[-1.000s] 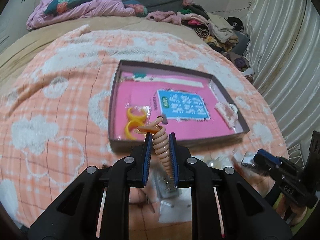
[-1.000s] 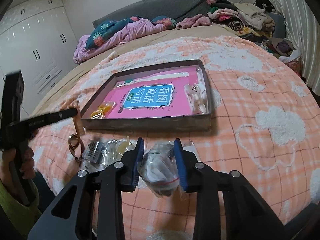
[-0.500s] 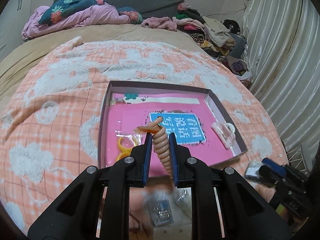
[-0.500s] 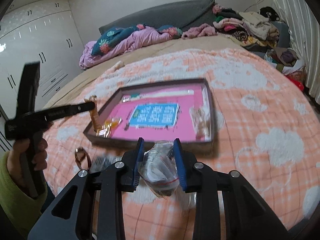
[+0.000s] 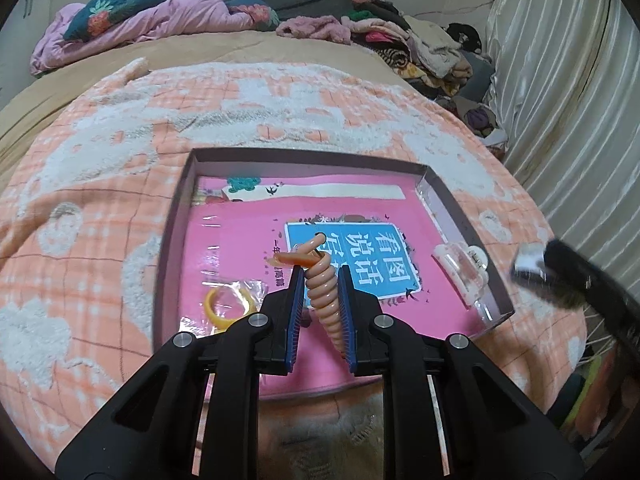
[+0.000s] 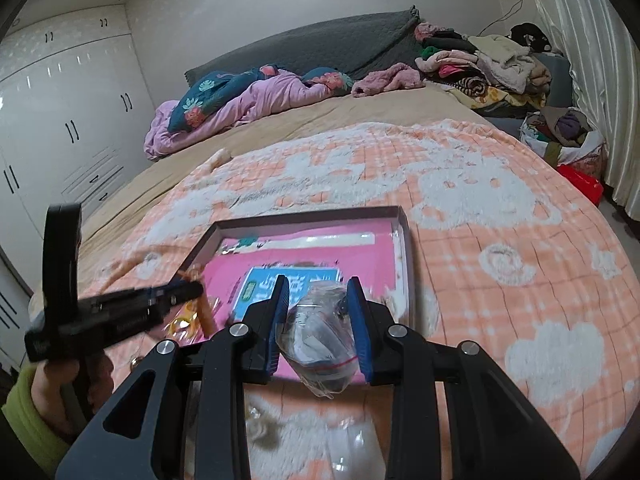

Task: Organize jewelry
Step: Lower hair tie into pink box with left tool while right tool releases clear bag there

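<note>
Two grippers, one box (image 5: 466,216) on the bed. Left gripper (image 5: 319,280) is clamped on one peach coil hair tie (image 5: 325,296), hanging over the box. Right gripper (image 6: 318,300) pinches one clear zip bag (image 6: 320,344) with a red seal at the box's 6 o'clock edge. Inside: one pink book (image 5: 248,232), blue label reading 看图说话, one yellow ring (image 5: 226,306) at 8 o'clock, one clear claw clip (image 5: 460,260) at 4 o'clock.
</note>
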